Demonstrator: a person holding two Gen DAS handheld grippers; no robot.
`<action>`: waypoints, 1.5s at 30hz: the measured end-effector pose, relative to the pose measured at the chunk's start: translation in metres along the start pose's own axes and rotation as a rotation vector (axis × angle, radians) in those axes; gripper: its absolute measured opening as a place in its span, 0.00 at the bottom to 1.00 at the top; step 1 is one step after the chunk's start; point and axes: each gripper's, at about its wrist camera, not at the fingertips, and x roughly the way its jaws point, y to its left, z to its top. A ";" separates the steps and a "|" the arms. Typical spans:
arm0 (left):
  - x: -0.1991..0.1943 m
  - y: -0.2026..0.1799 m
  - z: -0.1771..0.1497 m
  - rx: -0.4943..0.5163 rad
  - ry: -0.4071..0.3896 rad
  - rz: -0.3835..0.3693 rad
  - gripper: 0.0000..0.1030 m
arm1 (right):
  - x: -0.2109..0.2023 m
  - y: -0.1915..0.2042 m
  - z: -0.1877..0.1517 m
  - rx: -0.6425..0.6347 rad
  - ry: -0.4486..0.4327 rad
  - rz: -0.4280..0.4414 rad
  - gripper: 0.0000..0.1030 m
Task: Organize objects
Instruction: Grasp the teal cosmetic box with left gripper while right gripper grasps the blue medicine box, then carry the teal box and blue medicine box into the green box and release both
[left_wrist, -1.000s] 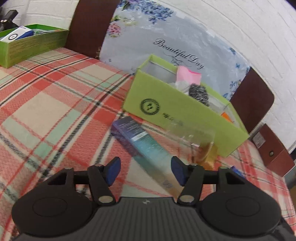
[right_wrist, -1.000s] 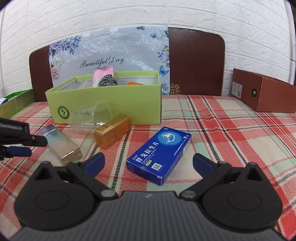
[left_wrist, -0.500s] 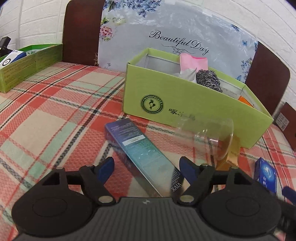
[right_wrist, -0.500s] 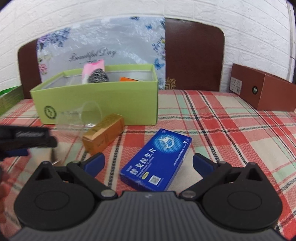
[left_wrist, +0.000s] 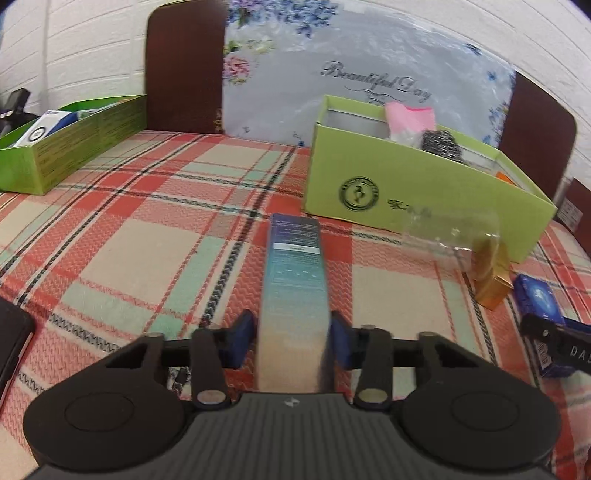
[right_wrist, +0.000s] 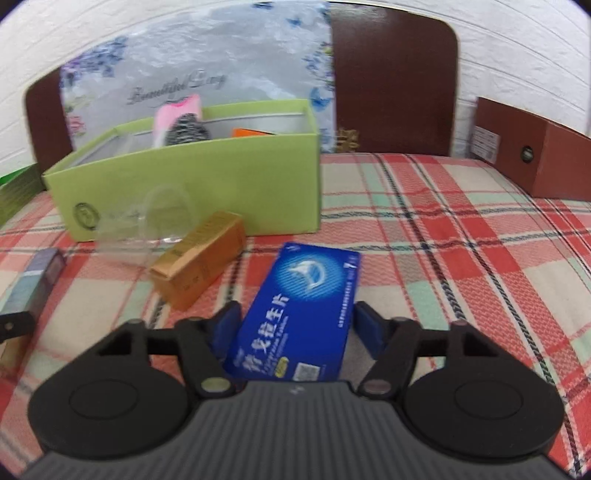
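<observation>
The left gripper (left_wrist: 293, 341) clenches the long teal-and-purple gradient carton (left_wrist: 294, 291), both pads touching its sides. The right gripper (right_wrist: 297, 330) straddles the flat blue medicine box (right_wrist: 301, 314), jaws released. Beyond both stands the light-green open cardboard box (right_wrist: 207, 188).

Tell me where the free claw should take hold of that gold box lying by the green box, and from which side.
Grip the gold box across its two long side faces, near the middle, coming down from above. It lies flat on the plaid cloth with its narrow width suiting the claw. The clear plastic cup crowds its far end, so a low approach from there looks awkward.
</observation>
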 end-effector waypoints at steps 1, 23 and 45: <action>-0.001 0.000 -0.001 0.005 0.003 -0.012 0.42 | -0.004 0.001 -0.001 -0.022 0.004 0.024 0.58; -0.049 -0.029 -0.040 0.257 0.055 -0.145 0.52 | -0.095 0.029 -0.054 -0.219 0.033 0.272 0.80; -0.038 -0.031 -0.037 0.263 0.031 -0.162 0.40 | -0.082 0.036 -0.057 -0.207 0.057 0.228 0.54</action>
